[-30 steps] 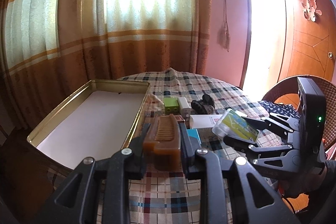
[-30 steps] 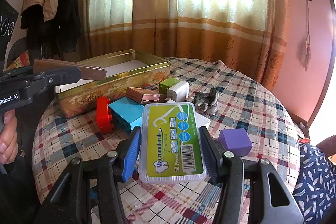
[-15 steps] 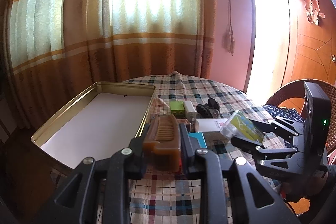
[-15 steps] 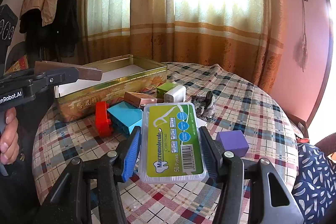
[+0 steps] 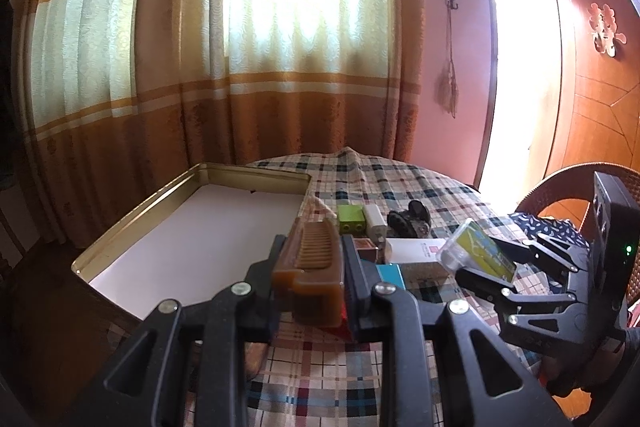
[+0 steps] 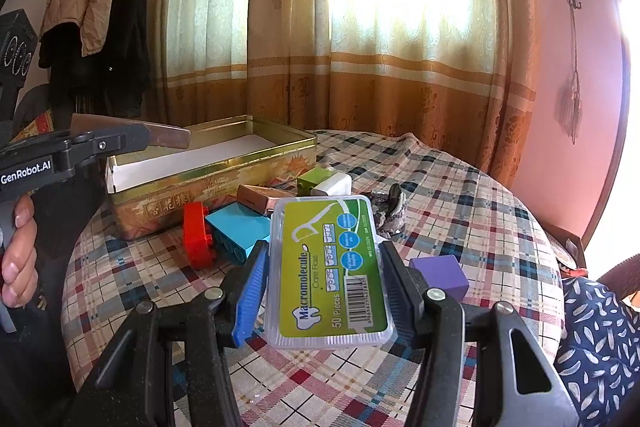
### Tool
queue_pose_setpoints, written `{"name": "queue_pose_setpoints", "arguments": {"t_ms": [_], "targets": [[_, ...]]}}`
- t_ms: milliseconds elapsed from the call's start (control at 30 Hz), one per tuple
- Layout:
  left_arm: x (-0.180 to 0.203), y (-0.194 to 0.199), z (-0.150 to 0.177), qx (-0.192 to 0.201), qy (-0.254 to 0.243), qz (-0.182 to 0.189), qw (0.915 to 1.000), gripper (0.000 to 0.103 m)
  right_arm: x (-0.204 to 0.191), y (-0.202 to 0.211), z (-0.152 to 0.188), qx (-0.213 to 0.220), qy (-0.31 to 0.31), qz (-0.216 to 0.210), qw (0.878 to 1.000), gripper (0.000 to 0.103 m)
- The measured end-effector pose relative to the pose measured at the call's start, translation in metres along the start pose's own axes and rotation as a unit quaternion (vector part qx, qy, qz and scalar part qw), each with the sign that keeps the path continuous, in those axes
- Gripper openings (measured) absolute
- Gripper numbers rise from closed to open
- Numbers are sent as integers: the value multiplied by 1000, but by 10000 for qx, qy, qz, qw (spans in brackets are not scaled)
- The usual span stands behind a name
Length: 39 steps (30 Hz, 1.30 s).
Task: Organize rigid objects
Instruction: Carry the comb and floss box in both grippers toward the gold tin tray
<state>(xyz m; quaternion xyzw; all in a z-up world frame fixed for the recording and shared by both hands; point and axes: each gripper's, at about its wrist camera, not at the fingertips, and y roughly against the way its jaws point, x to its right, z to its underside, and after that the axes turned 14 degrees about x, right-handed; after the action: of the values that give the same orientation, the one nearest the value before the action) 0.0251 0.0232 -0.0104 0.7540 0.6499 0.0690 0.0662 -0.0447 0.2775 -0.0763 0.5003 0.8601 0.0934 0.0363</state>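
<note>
The clear plastic floss-pick box (image 6: 329, 269) carries a green label reading "Macromolecule", "Care Floss" and "50 Pieces" above a barcode. The right gripper (image 6: 324, 283) is clamped on its two long sides and holds it flat, just above the surface (image 6: 460, 195). "GenRobot.AI" is printed in white on the side of the left gripper (image 6: 132, 139), which a hand (image 6: 18, 259) holds at the left edge of the right wrist view. That left gripper (image 5: 310, 269) is clenched on a brown comb (image 5: 314, 265), a smooth amber-toned slab with fine teeth, held level beside the near corner of the tin (image 5: 120, 227).

Compared with a second ago, both grippers hold the same things in about the same places; the view only tilts slightly.

The tin is a rectangular gold metal box with Chinese characters on its side wall (image 6: 168, 205) and a white sheet lining its floor. The surface is round, under a plaid cloth. On it, close together by the tin, lie a red toy block (image 6: 196, 235), a blue block (image 6: 238, 231), a copper-coloured box (image 6: 256, 197), a green block (image 6: 314, 179) touching a white charger (image 6: 332, 185), and a dark lumpy figurine (image 6: 390, 211). A purple cube (image 6: 438, 273) sits apart, nearer the right gripper.
</note>
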Motion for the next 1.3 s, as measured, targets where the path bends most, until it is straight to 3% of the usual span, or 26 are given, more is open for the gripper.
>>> {"name": "queue_pose_setpoints", "arguments": {"t_ms": [700, 1300], "targets": [[-18, -1, -6, 189, 156, -404, 9989, 24, -17, 6, -3, 148, 501, 9, 9986, 56], [-52, -14, -6, 172, 364, -864, 9955, 24, -30, -3, -26, 175, 433, -257, 9986, 57]]}}
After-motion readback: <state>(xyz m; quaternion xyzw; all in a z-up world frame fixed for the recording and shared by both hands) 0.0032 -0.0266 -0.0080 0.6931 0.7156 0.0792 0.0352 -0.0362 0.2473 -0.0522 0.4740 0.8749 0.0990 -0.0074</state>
